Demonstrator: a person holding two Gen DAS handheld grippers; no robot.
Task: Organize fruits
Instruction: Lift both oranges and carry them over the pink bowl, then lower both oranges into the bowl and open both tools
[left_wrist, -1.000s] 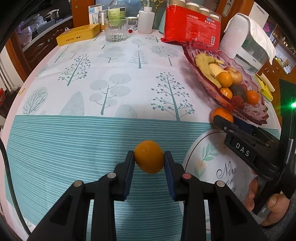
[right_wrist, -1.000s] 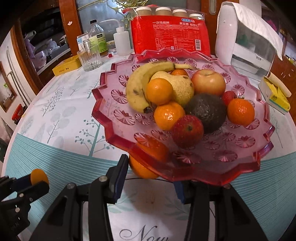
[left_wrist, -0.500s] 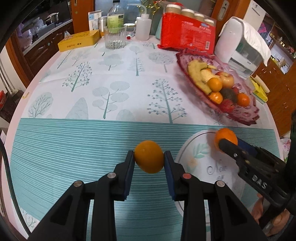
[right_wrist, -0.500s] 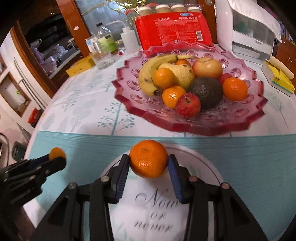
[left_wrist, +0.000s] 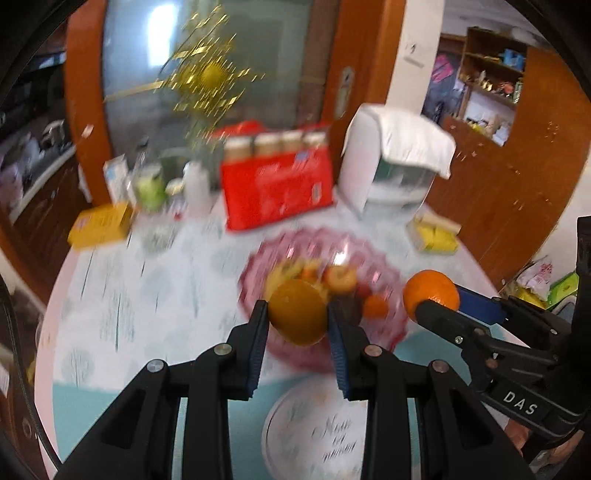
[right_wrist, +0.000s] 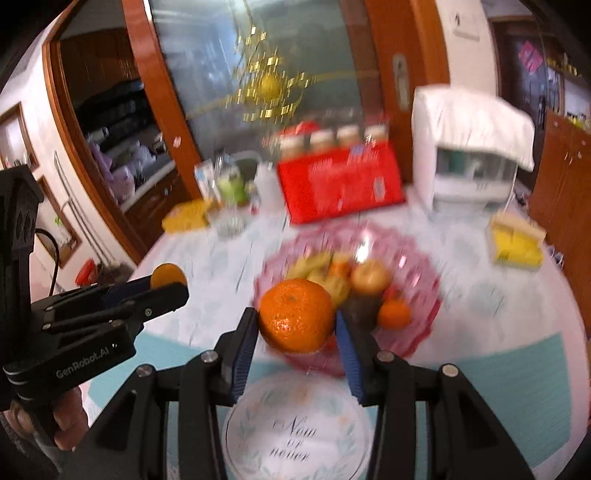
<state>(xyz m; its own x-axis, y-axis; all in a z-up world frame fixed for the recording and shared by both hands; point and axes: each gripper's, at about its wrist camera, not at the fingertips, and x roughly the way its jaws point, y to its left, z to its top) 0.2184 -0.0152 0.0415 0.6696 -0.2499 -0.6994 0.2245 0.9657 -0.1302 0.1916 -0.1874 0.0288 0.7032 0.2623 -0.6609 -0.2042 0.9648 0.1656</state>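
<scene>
My left gripper (left_wrist: 297, 314) is shut on a smooth orange (left_wrist: 298, 311) and holds it high above the table. My right gripper (right_wrist: 296, 320) is shut on a dimpled mandarin (right_wrist: 296, 314), also lifted. Each gripper shows in the other's view: the right one with its mandarin (left_wrist: 431, 294) at the right, the left one with its orange (right_wrist: 167, 275) at the left. Beyond both stands the pink glass fruit dish (left_wrist: 397, 291) (right_wrist: 424, 280), blurred, with a banana, an apple (right_wrist: 370, 276), an avocado and small oranges. A white plate (right_wrist: 258, 424) (left_wrist: 295, 428) lies below the grippers.
At the back of the round table stand a red package (left_wrist: 277, 192), a white appliance (left_wrist: 397, 162), a yellow box (left_wrist: 101, 225), bottles and a glass. A yellow packet (right_wrist: 517, 242) lies at the right. Cabinets and a door stand behind.
Both grippers have risen and tilted up with their fruits. The view now takes in the room, and the fruit dish sits straight ahead of both. The background is motion-blurred.
</scene>
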